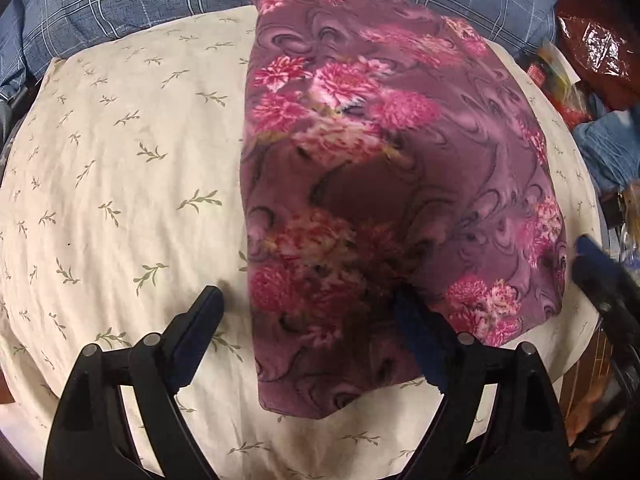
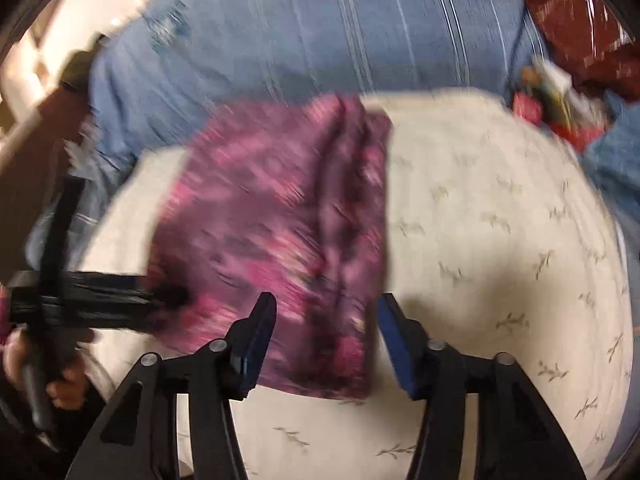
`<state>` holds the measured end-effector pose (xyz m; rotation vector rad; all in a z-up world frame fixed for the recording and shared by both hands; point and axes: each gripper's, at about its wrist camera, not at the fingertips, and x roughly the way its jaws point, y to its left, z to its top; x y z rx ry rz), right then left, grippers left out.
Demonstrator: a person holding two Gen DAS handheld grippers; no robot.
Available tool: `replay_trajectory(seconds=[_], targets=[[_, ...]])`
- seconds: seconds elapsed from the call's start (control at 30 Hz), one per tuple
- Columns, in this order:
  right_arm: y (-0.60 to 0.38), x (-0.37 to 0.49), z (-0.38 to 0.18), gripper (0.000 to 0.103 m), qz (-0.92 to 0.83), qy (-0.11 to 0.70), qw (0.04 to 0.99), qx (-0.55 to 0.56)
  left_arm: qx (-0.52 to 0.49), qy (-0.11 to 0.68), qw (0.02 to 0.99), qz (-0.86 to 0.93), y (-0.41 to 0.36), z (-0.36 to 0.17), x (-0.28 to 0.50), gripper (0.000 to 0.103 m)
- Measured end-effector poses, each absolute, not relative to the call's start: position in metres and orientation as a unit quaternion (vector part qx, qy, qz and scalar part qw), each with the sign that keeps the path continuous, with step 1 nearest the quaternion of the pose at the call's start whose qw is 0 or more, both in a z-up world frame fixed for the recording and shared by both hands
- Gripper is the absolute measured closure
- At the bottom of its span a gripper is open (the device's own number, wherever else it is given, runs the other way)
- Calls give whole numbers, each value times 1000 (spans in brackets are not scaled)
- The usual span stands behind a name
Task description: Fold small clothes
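Note:
A purple garment with pink flowers [image 1: 384, 184] lies folded into a long rectangle on the cream leaf-print cover [image 1: 120, 184]. My left gripper [image 1: 308, 300] is open low over its near left part, with one finger [image 1: 200, 320] on the cover and the other finger [image 1: 416, 324] on the cloth. The right wrist view is blurred by motion. There the garment [image 2: 280, 224] lies ahead, and my right gripper [image 2: 326, 314] is open and empty above its near edge. The left gripper [image 2: 164, 296] shows at the garment's left edge. The right gripper's tip [image 1: 596, 260] shows at the far right.
A blue checked quilt [image 1: 160, 0] lies bunched behind the cover, and it also shows in the right wrist view [image 2: 300, 40]. A red plastic-wrapped bundle [image 1: 596, 32] and small packets [image 1: 560, 80] lie at the back right. Blue denim [image 1: 608, 148] lies at the right edge.

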<state>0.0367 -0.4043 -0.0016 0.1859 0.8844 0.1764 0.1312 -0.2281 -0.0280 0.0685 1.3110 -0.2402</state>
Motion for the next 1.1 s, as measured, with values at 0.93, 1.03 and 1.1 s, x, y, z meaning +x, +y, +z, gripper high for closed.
replay_trajectory(seconds=[0.93,1.03,1.1], targets=[[-426,214,-21,71,103,450,853,243,-118,626,754,-160,-178,-20,282,12],[-397,221,-16,89,109,457,872,137,-117,617,762,-159,-186,-14,291,13],[-389,210,6,92,125,424,892,97,-120,589,779,-179,-191,-1,287,13]])
